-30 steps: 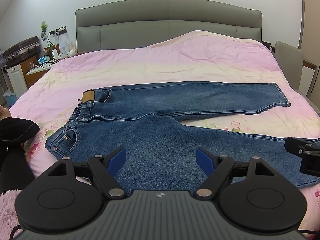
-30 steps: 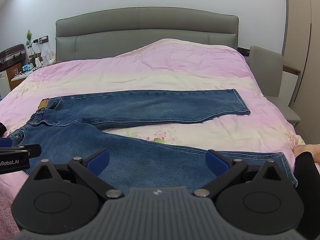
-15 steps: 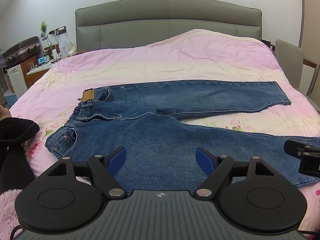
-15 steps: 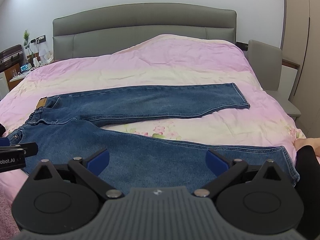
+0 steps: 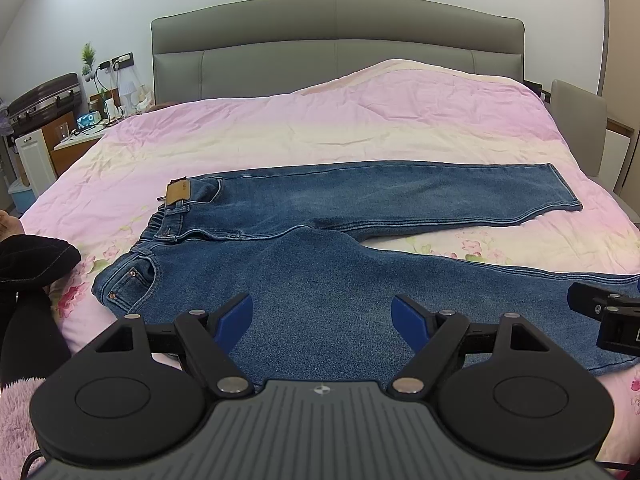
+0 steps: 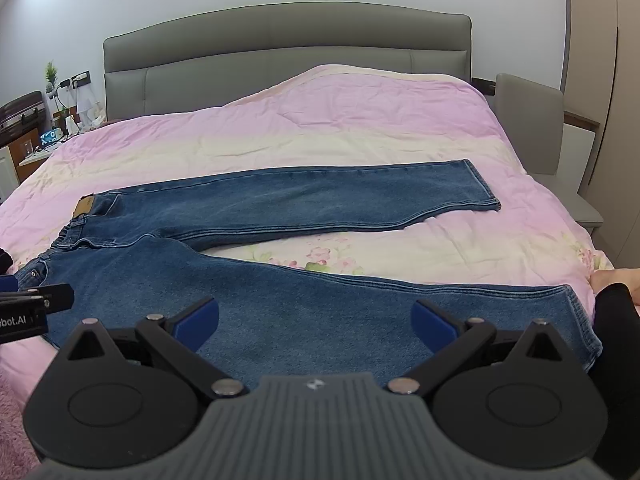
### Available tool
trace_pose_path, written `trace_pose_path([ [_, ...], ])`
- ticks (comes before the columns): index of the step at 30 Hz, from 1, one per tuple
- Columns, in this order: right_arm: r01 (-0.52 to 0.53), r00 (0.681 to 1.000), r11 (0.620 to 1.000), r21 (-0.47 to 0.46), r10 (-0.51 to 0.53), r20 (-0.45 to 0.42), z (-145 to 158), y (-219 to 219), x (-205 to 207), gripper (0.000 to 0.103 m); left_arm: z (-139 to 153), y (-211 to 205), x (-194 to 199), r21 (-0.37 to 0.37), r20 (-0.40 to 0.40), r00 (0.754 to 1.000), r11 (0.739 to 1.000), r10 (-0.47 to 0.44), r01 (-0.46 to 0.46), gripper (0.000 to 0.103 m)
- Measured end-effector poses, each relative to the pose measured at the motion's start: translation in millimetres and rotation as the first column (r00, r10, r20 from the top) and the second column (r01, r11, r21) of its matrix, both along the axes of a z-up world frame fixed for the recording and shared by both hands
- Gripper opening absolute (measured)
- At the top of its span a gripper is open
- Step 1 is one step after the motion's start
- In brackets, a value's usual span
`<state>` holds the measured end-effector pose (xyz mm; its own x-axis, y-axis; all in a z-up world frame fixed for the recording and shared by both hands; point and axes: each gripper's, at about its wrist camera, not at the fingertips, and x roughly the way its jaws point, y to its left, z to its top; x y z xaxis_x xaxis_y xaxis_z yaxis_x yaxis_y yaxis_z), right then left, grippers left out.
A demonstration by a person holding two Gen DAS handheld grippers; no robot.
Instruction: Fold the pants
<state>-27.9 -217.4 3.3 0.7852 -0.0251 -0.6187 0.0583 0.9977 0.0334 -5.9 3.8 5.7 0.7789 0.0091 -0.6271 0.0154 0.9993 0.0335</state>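
Blue jeans [image 5: 360,248] [image 6: 280,220] lie flat on the pink bedspread, waistband to the left with a tan patch [image 5: 179,192], both legs spread apart and running right. My left gripper [image 5: 322,320] hovers open above the near leg's thigh part, close to the waist. My right gripper [image 6: 315,322] hovers open over the near leg further right, short of its hem [image 6: 580,320]. Neither holds any cloth. Each gripper shows at the other view's edge: the right one [image 5: 608,316], the left one [image 6: 28,308].
The bed [image 5: 360,120] has a grey headboard [image 5: 336,48]. A nightstand with small items [image 5: 84,128] and a suitcase [image 5: 44,100] stand left. A grey chair [image 6: 528,120] stands right. Black sleeves [image 5: 28,280] [image 6: 616,320] sit at the frame edges.
Both views have drifted slightly: the jeans sit a little higher in the right wrist view. Both grippers stay open; the jeans have not moved.
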Motion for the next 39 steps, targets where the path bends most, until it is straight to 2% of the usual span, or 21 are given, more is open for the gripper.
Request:
trace_pose_path([
  [8,-0.008,1.000,1.000,0.001,0.008,-0.006,-3.4,1.1,0.5,0.098,-2.6,-0.5,0.3,0.005,-0.005,1.000,1.000,-0.011,0.011,0.092],
  [13,-0.062,0.998,0.998,0.033,0.062,-0.026,-17.4,-9.1,2.2,0.098,-8.1,-6.9,2.6,0.076,-0.006,0.995,0.992,-0.103,0.103,0.092],
  [16,-0.122,0.990,0.993,-0.002,0.122,-0.070,-31.2,-14.6,5.8,0.098,-14.5,-7.0,5.8,0.100,-0.024,0.987,0.982,-0.161,0.162,0.092],
  [19,-0.220,0.964,0.973,-0.064,0.206,-0.169,-49.9,-17.9,12.4,0.095,-26.5,-9.5,11.5,0.139,-0.060,0.968,0.959,-0.242,0.248,0.088],
  [21,-0.288,0.936,0.952,-0.102,0.257,-0.241,-64.1,-18.5,16.3,0.087,-37.8,-16.0,12.9,0.185,-0.089,0.945,0.927,-0.315,0.326,0.087],
  [22,-0.323,0.919,0.939,-0.114,0.283,-0.276,-72.0,-18.2,17.6,0.085,-44.7,-20.5,11.2,0.211,-0.111,0.924,0.900,-0.366,0.382,0.087],
  [26,-0.441,0.852,0.886,-0.145,0.362,-0.378,-101.5,-13.1,22.1,0.085,-76.6,-38.5,4.0,0.317,-0.211,0.820,0.756,-0.533,0.573,0.086],
  [29,-0.515,0.809,0.834,-0.196,0.397,-0.433,-122.1,-7.6,23.9,0.085,-101.5,-48.6,1.1,0.364,-0.287,0.745,0.651,-0.602,0.666,0.086],
  [31,-0.560,0.786,0.787,-0.259,0.405,-0.468,-135.9,-5.2,25.2,0.085,-117.9,-54.6,1.0,0.400,-0.326,0.716,0.597,-0.617,0.696,0.086],
  [33,-0.590,0.774,0.740,-0.322,0.406,-0.485,-147.6,-4.9,26.3,0.085,-131.7,-57.8,0.5,0.444,-0.346,0.700,0.548,-0.625,0.709,0.086],
  [35,-0.613,0.766,0.700,-0.367,0.413,-0.493,-157.7,-7.4,27.1,0.081,-143.0,-59.8,1.3,0.468,-0.357,0.691,0.520,-0.628,0.714,0.086],
  [36,-0.623,0.761,0.691,-0.367,0.425,-0.491,-159.6,-9.5,28.8,0.080,-147.8,-60.8,2.3,0.469,-0.361,0.689,0.517,-0.628,0.716,0.086],
  [38,-0.632,0.754,0.688,-0.356,0.441,-0.487,-159.6,-12.0,32.1,0.072,-151.6,-59.3,9.1,0.459,-0.369,0.686,0.520,-0.627,0.721,0.086],
  [39,-0.636,0.753,0.683,-0.359,0.448,-0.482,-156.7,-13.6,35.0,0.059,-153.4,-59.1,10.1,0.455,-0.368,0.687,0.522,-0.627,0.721,0.086],
])
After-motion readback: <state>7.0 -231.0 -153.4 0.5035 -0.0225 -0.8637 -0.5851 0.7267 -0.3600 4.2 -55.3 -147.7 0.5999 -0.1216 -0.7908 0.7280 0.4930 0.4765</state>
